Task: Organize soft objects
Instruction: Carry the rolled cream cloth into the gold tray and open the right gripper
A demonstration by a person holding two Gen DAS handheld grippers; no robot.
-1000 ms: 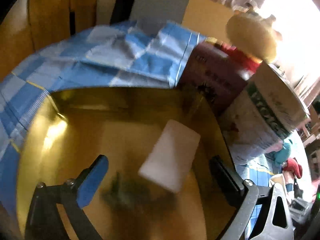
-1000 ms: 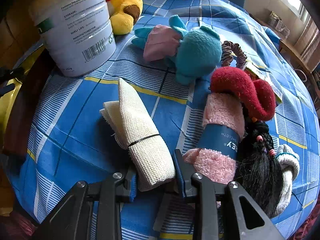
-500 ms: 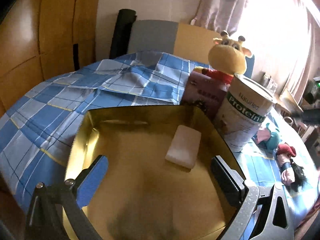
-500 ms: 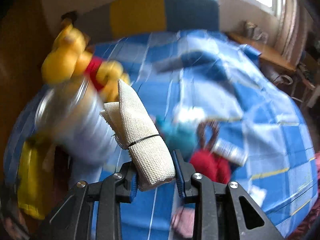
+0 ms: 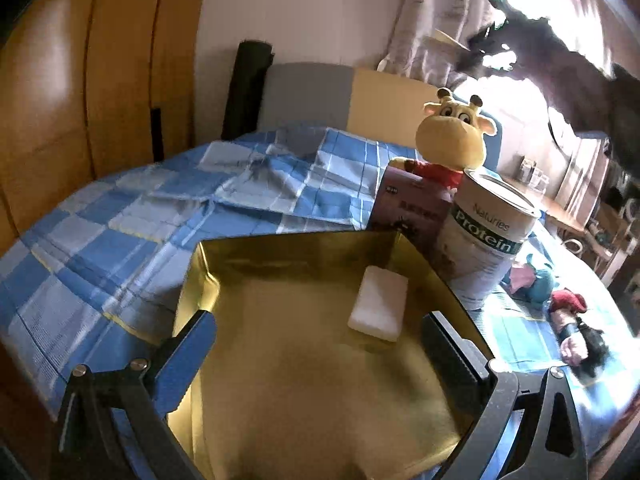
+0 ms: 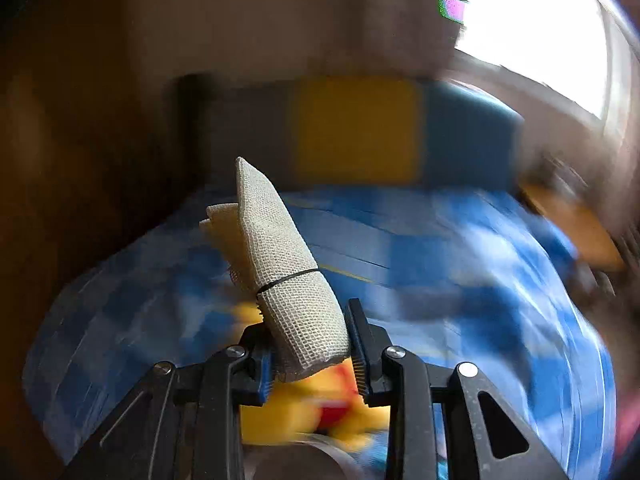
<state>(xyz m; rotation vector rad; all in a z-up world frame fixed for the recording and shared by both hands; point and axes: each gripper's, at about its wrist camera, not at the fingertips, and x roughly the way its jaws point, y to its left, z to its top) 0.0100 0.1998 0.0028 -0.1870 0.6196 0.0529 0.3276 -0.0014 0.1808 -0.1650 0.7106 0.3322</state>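
Note:
My right gripper [image 6: 310, 354] is shut on a rolled cream mesh cloth [image 6: 280, 260] bound by a thin band, held high in the air over the bed and above the yellow giraffe plush [image 6: 316, 412]; this view is motion-blurred. My left gripper [image 5: 320, 344] is open and empty, hovering over a gold box [image 5: 304, 380] that holds a white sponge block [image 5: 378, 303]. The right gripper with the cloth also shows as a dark shape at the top right of the left wrist view [image 5: 540, 36].
A blue checked bedspread [image 5: 132, 220] covers the bed. Beside the box stand a maroon carton [image 5: 412, 212], a protein tin [image 5: 488, 236] and the giraffe plush [image 5: 456, 140]. A teal plush [image 5: 536, 284], red plush [image 5: 568, 302] and doll [image 5: 580, 344] lie right.
My right gripper lifted the cloth roll off the bed and swung it up and toward the giraffe and tin. My left gripper pulled up and back from the box, staying open.

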